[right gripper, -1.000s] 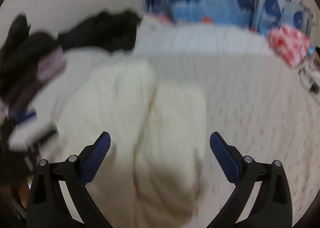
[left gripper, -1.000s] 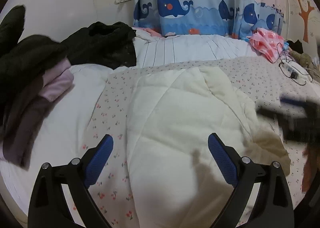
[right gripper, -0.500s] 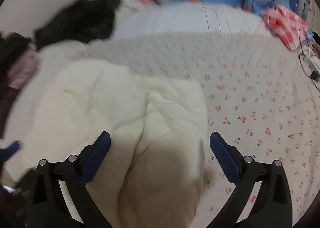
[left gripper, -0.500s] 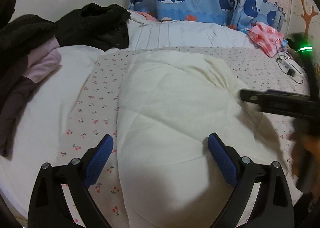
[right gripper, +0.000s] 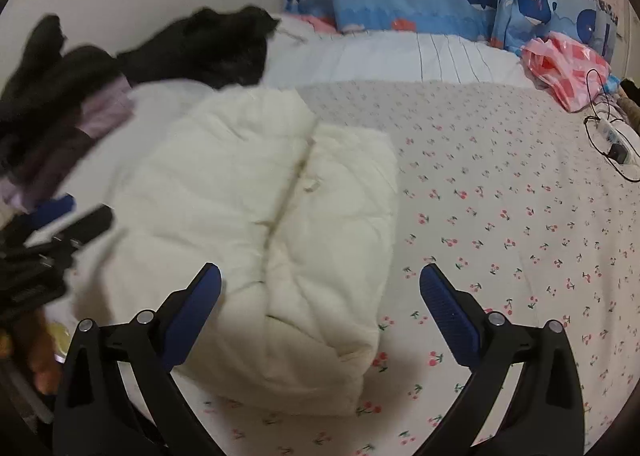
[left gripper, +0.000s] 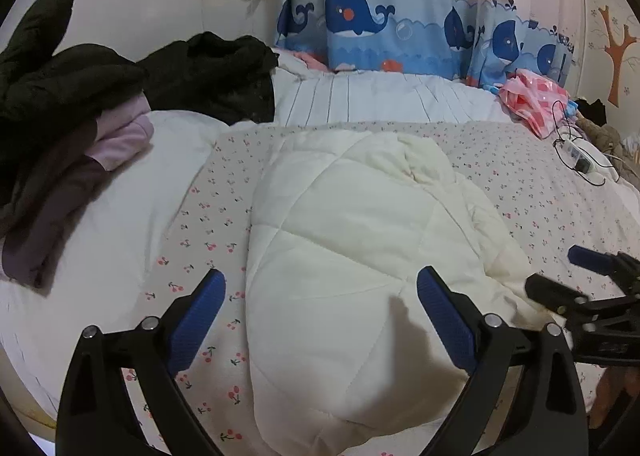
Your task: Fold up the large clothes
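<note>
A cream quilted padded garment (left gripper: 360,256) lies folded into a thick bundle on the cherry-print bed cover (left gripper: 540,192). My left gripper (left gripper: 320,320) hovers open just above the garment's near end, nothing between its blue pads. In the right wrist view the same garment (right gripper: 272,224) sits left of centre, with a seam running down its middle. My right gripper (right gripper: 320,316) stands open over the garment's near right corner, holding nothing. The right gripper (left gripper: 576,280) also shows at the right edge of the left wrist view, beside the garment.
A pile of black and lilac clothes (left gripper: 68,104) lies at the left, more black clothing (left gripper: 216,72) behind it. A pink bag (left gripper: 536,100) and a charger with cable (left gripper: 580,160) rest at the right. Whale-print curtain (left gripper: 400,24) hangs behind the bed.
Both grippers have drawn back and up from the garment, staying open. The right gripper has dropped lower at the right edge of the left wrist view. The garment lies still.
</note>
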The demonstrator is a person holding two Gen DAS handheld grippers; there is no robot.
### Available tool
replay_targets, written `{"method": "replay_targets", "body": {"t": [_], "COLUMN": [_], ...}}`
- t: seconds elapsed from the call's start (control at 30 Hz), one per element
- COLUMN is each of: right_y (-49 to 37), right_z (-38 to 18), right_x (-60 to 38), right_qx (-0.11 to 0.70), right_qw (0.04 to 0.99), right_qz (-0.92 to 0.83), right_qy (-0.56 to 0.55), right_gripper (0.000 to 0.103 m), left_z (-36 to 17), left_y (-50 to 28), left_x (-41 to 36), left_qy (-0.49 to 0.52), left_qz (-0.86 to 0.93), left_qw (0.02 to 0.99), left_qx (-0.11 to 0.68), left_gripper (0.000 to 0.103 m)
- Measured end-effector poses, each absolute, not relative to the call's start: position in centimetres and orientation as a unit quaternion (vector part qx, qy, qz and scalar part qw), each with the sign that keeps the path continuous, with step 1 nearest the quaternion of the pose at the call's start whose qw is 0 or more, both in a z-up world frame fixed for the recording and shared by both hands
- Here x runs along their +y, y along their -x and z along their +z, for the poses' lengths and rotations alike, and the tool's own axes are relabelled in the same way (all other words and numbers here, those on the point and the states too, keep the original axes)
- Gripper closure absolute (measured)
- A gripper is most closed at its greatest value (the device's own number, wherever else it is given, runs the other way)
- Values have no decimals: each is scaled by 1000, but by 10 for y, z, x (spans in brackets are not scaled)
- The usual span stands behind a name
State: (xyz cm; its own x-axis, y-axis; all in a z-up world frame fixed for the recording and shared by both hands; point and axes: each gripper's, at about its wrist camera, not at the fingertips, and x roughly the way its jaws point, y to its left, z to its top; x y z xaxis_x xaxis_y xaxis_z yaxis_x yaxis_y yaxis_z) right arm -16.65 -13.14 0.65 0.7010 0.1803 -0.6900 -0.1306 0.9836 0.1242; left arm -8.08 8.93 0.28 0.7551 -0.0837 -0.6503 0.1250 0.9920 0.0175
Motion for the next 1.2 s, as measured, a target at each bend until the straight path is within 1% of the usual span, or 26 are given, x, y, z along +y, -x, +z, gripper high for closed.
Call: {"method": "replay_targets", "body": {"t": [0.1,0.27,0.63,1.2], "right_y": [174,177,169,169], "right_z": [22,30,19,22], "right_x": [-126,-119,-107,-104], "right_qx": [355,358,369,362], "right_qw": [930,929,925,927], "right_qz": [89,88,93,98], "right_qy": [-31,-24,-6,3], "right_gripper": [7,7,7,7], "left_z": [5,5,9,8], "left_y": [81,83,86,84], "left_x": [92,91,100,99], "left_qy": [-21,-23,-5,-9], "left_qz": [-55,-55,-53,-52], "left_qw": [937,937,936,934], "left_qx": [344,346,349,354], "left_gripper": [8,8,8,8]}}
